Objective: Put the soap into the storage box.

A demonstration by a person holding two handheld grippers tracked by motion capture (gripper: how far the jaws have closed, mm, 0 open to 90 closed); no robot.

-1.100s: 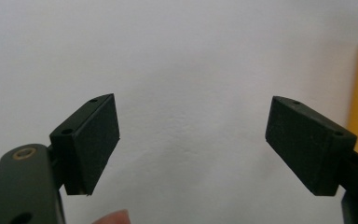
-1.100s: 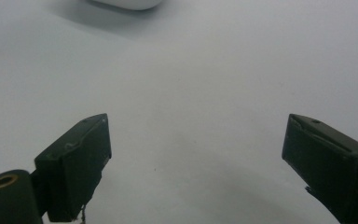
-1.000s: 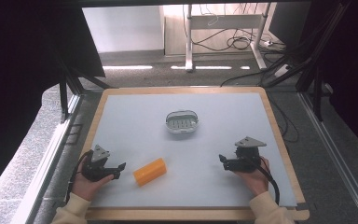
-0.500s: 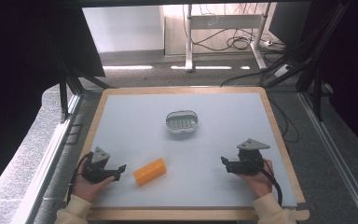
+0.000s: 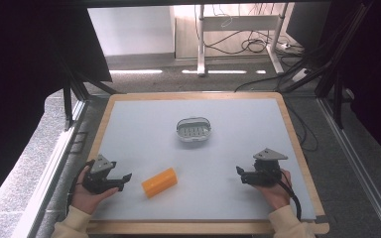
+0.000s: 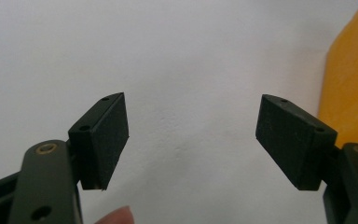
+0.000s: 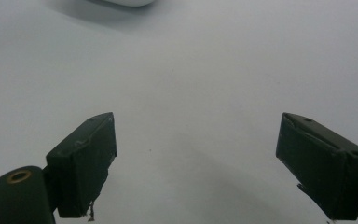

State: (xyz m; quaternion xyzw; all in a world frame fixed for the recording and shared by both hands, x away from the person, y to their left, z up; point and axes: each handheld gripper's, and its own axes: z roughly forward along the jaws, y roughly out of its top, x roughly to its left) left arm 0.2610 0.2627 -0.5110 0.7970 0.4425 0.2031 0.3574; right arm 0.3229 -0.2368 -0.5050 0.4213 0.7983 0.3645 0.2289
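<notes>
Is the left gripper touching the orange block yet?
Apart. In the high view a strip of bare mat separates the left gripper from the orange block. In the left gripper view the block sits beyond the right finger, nothing between the fingers.

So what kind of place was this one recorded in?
Probably a lab or workshop data-collection station: a wood-framed white table inside a dark metal frame, loose cables on the floor behind, and just an orange block and small dish as props.
</notes>
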